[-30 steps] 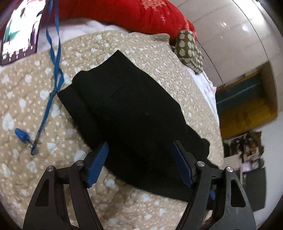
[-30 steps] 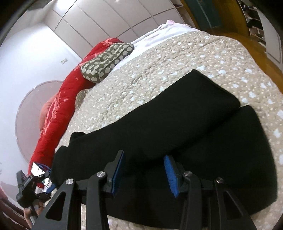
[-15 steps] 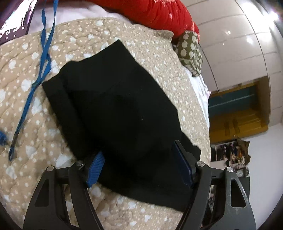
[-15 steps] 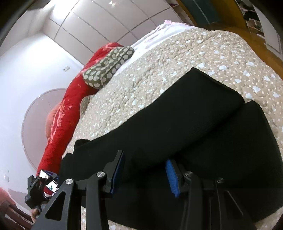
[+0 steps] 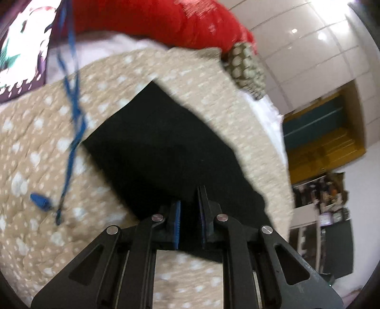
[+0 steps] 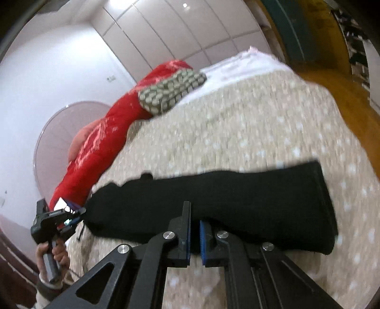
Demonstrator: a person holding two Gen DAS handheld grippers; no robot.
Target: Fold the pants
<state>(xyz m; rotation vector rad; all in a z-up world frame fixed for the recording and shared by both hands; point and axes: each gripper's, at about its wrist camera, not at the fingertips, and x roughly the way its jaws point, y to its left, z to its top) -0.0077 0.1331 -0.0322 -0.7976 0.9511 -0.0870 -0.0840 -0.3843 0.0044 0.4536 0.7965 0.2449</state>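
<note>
Both grippers have just snapped closed on cloth! Nearest the lens, the left gripper (image 5: 189,214) has its blue pads together with the near edge of the black folded fabric pants (image 5: 166,147) pinched between them. Across the same garment, the right gripper (image 6: 194,228) is likewise clamped on the near hem, where a second ago both pairs of jaws stood wide. The pants lie on the beige quilted bedspread with white spots (image 5: 35,142), and the near edge now looks lifted off it; I'd judge the next fold is starting. Left of the pants trails a blue lanyard strap (image 5: 71,133); beyond them lies the red bolster cushion (image 5: 166,19).
</note>
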